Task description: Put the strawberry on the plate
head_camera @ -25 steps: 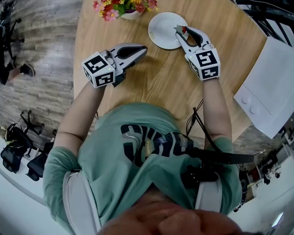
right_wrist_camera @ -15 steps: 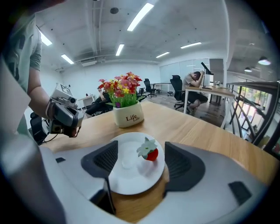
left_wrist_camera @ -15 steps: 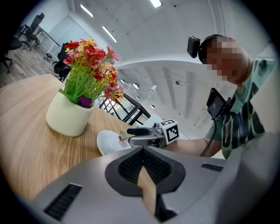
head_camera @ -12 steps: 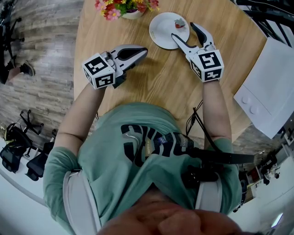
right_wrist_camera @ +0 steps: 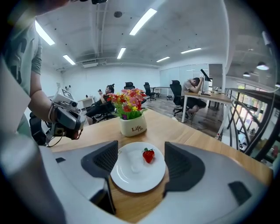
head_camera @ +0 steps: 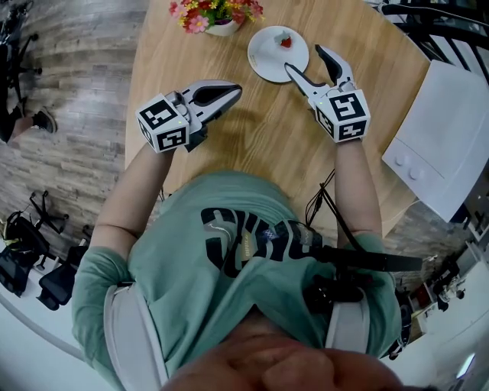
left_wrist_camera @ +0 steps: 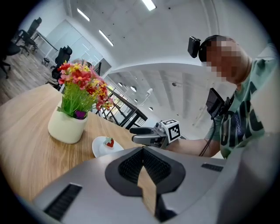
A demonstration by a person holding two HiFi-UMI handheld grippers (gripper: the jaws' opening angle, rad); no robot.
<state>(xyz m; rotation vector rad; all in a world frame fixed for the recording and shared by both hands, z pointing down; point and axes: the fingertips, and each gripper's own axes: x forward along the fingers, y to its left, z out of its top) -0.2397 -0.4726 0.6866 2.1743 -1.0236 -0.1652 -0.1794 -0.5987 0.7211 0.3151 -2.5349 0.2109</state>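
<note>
A red strawberry (head_camera: 286,42) (right_wrist_camera: 148,155) lies on the small white plate (head_camera: 269,57) (right_wrist_camera: 131,175) at the far side of the round wooden table (head_camera: 260,137). My right gripper (head_camera: 306,59) (right_wrist_camera: 141,159) hovers just short of the plate. Its jaws have just been opening and now stand wide apart with nothing between them. My left gripper (head_camera: 229,92) (left_wrist_camera: 142,168) is shut and empty, held above the table to the left of the plate. From the left gripper view the plate (left_wrist_camera: 101,148) and strawberry (left_wrist_camera: 109,142) show ahead, with the right gripper (left_wrist_camera: 151,134) beyond.
A white pot of flowers (head_camera: 215,17) (right_wrist_camera: 132,124) (left_wrist_camera: 68,124) stands just left of the plate. A white box (head_camera: 432,141) sits off the table's right side. Black railings (head_camera: 443,23) run behind it. People sit at desks (right_wrist_camera: 194,94) in the background.
The right gripper let go of the strawberry, which now lies on the plate. Its jaws opened wide and it drew back and up. The left gripper lifted a little.
</note>
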